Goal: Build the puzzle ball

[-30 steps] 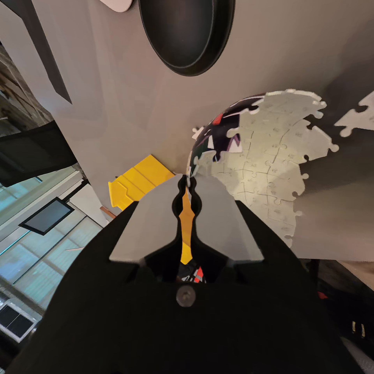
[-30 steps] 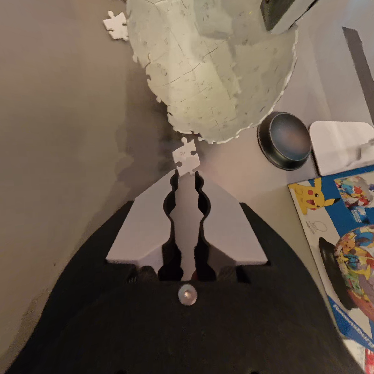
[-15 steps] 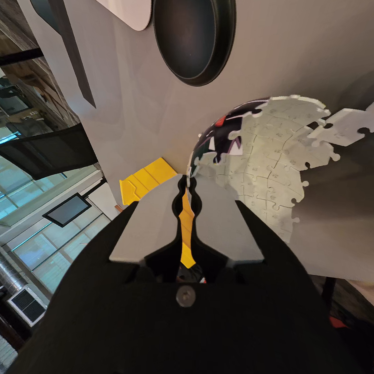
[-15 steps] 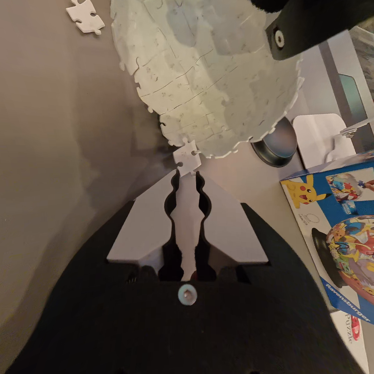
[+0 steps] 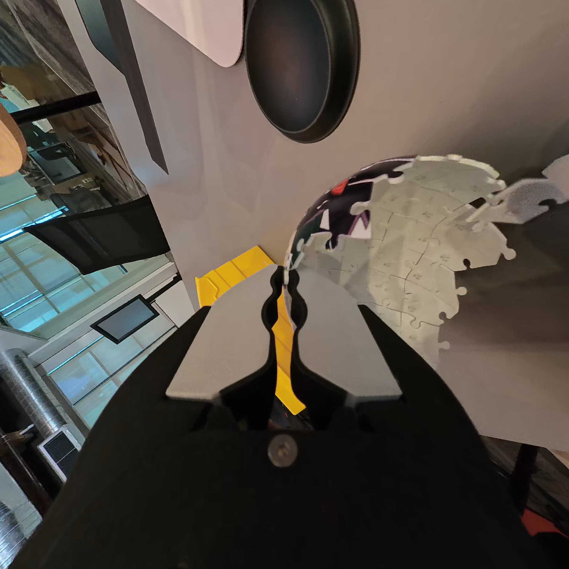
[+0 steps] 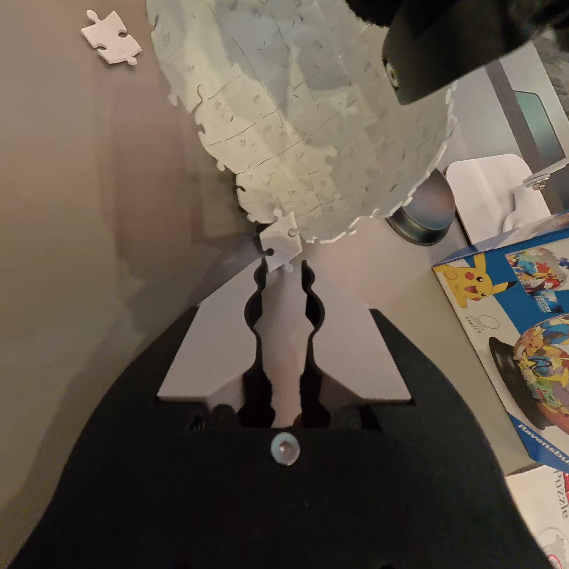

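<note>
The half-built puzzle ball [image 6: 301,117] hangs above the grey table [image 6: 77,215] as an open shell, its pale inner side facing the right wrist camera and its printed dark outside showing only along one edge in the left wrist view. The left gripper [image 5: 284,271] is clenched on the shell's rim, holding it up. At the shell's lower edge, the right gripper [image 6: 283,261] pinches a single loose puzzle piece [image 6: 280,243], whose tab touches the jagged border; whether it has seated there I cannot tell.

Judging by the shape, roughly half the sphere is joined, and the whole open side is left to fill. A second spare piece [image 6: 111,38] lies on the table beside the shell, on the side away from the box. On the other side of the shell sit the black dish-shaped stand [image 6: 421,218], partly hidden behind it, and nearer the camera the illustrated puzzle box [image 6: 505,323]. A yellow plastic part [image 5: 234,277] rests at the table's edge behind the left gripper.
</note>
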Tool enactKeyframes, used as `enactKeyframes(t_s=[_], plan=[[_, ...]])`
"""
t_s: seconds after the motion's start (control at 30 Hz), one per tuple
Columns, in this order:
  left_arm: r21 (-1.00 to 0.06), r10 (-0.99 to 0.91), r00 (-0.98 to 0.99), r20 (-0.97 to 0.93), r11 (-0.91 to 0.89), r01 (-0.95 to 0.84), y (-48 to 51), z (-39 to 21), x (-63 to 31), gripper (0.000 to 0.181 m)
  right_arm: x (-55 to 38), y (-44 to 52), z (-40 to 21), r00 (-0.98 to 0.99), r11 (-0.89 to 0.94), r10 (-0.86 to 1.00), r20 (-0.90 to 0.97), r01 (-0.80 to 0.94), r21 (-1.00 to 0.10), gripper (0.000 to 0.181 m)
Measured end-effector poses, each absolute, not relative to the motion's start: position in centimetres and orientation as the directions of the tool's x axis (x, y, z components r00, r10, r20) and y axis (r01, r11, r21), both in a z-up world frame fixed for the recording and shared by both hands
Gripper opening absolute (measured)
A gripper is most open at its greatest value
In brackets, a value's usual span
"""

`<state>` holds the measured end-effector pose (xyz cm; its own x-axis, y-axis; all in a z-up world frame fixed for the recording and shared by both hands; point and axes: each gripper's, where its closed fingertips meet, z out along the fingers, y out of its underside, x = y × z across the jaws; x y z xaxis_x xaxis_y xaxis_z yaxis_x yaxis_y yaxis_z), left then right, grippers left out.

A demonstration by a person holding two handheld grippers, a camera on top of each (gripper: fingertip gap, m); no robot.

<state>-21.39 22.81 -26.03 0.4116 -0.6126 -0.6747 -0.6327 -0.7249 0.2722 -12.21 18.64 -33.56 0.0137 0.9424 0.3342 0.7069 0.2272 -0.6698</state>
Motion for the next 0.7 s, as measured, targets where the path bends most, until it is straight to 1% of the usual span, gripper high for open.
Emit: enactKeyframes(t_s=[0.13, 0.23, 0.3, 0.4, 0.47, 0.5, 0.57, 0.63, 0.7], plan=[[0.268, -0.609, 0.407, -0.681, -0.724, -0.636, 22.8, -26.0, -21.4, 0.002, -11.9, 18.6, -33.1, 0.023, 0.214, 0.948, 0.316, 0.69, -0.692, 0.027], [0.266, -0.606, 0.394, -0.691, -0.72, -0.641, 22.8, -26.0, -21.2, 0.002, -11.8, 18.1, -32.5, -0.003, 0.241, 0.949, 0.316, 0.655, -0.716, 0.023], [0.262, -0.603, 0.388, -0.697, -0.718, -0.644, 22.8, -25.9, -21.0, 0.002, -12.2, 17.5, -31.6, -0.032, 0.296, 0.936, 0.35, 0.607, -0.737, 0.023], [0.261, -0.598, 0.382, -0.705, -0.719, -0.645, 22.9, -25.9, -21.0, 0.002, -13.0, 16.8, -31.2, -0.061, 0.362, 0.914, 0.401, 0.567, -0.74, 0.021], [0.257, -0.595, 0.38, -0.708, -0.719, -0.646, 22.8, -25.9, -20.9, 0.002, -13.6, 16.7, -31.8, -0.079, 0.364, 0.917, 0.391, 0.565, -0.74, 0.019], [0.257, -0.595, 0.379, -0.709, -0.718, -0.647, 22.8, -25.9, -20.9, 0.002, -13.7, 16.5, -32.3, -0.094, 0.343, 0.929, 0.357, 0.578, -0.74, 0.022], [0.256, -0.594, 0.376, -0.711, -0.717, -0.648, 22.7, -25.8, -20.8, 0.002, -13.9, 16.1, -33.0, -0.13, 0.324, 0.942, 0.308, 0.586, -0.743, 0.034], [0.259, -0.595, 0.37, -0.713, -0.714, -0.65, 22.7, -25.8, -20.7, 0.003, -14.0, 15.7, -33.5, -0.161, 0.337, 0.939, 0.303, 0.595, -0.729, 0.044], [0.258, -0.596, 0.366, -0.714, -0.711, -0.654, 22.8, -25.8, -20.6, 0.002, -13.9, 15.4, -34.1, -0.19, 0.351, 0.936, 0.298, 0.601, -0.718, 0.05]])
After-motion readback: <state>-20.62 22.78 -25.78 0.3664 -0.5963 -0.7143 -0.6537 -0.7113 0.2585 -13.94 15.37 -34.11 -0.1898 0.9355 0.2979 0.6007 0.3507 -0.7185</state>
